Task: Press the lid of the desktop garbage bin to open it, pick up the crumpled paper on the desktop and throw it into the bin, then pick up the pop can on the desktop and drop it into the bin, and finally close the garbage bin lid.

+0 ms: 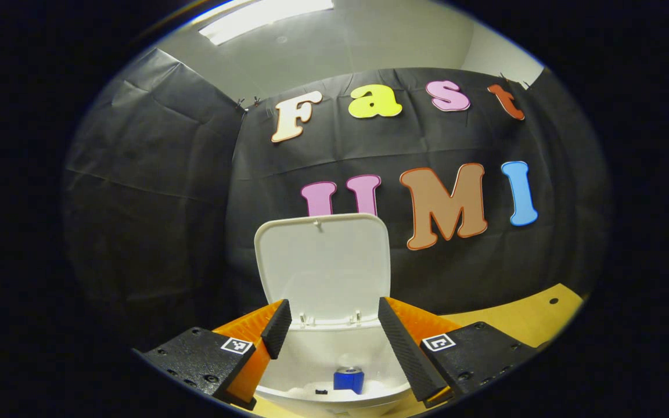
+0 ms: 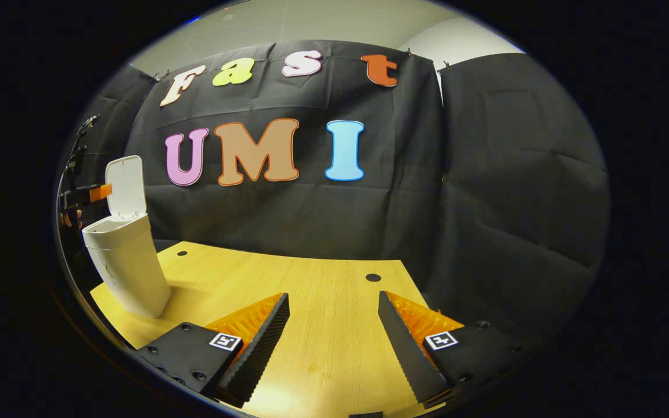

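With both my left gripper (image 1: 334,342) and right gripper (image 2: 334,342) spread wide and empty, the blue pop can (image 1: 349,378) lies inside the white garbage bin (image 1: 334,371), so I judge the upright lid (image 1: 324,264) (light, stiff plastic) wants a gentle push at its top edge.

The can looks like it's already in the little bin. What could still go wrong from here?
The lid stands upright and still needs closing. The left gripper hangs open right over the bin, so a finger might catch the rim. The bin is tall and narrow and sits near the table edge, so a hard push on the lid might tip or slide it. The blue can lies low inside, so it should not block the lid.
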